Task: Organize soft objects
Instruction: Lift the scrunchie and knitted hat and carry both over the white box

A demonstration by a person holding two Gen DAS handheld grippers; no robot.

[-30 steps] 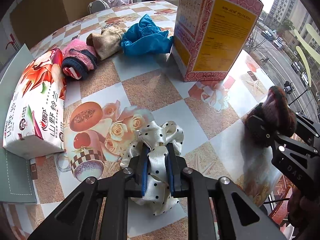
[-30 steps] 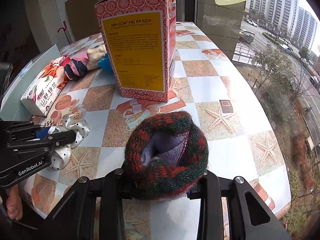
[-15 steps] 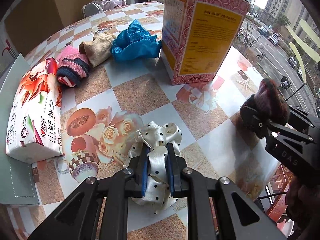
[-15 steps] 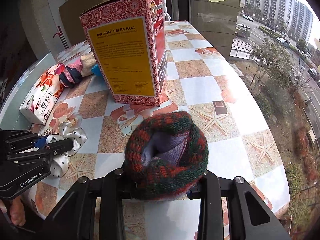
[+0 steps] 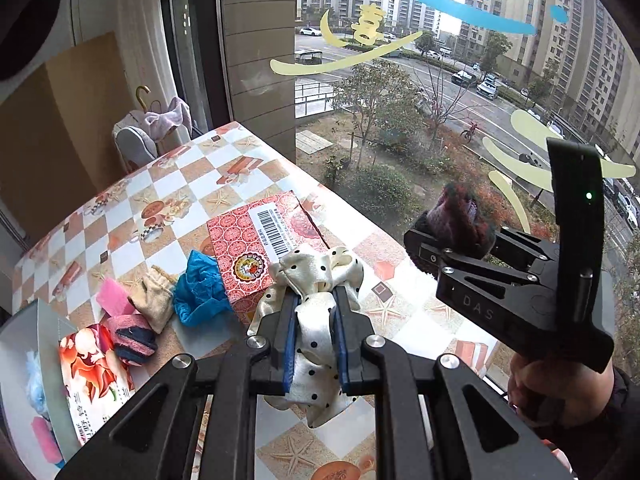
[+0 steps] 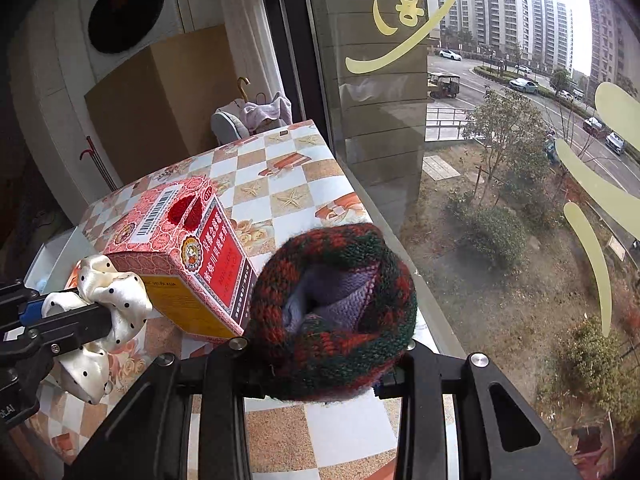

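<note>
My left gripper (image 5: 314, 322) is shut on a cream polka-dot scrunchie (image 5: 316, 276), held in the air above the table. My right gripper (image 6: 320, 354) is shut on a rolled red-and-green knitted sock (image 6: 334, 312) with a lilac inside, also lifted. The right gripper (image 5: 456, 240) and its knitted sock (image 5: 458, 216) show at the right of the left wrist view. At the left of the right wrist view, the left gripper holds the scrunchie (image 6: 108, 296). On the table lie a blue cloth (image 5: 200, 290), a beige sock (image 5: 154, 298) and a pink-and-navy sock roll (image 5: 130, 334).
A tall red-and-yellow carton (image 6: 188, 256) stands mid-table, seen from above as a red top (image 5: 260, 248). A tissue pack (image 5: 94, 376) and a grey box (image 5: 28, 360) sit at the left. The checked tablecloth (image 5: 192, 184) ends at a large window on the right.
Both grippers have risen well above the table with their loads, and the views have tilted up so the carton's top and the window show. Grips are unchanged.
</note>
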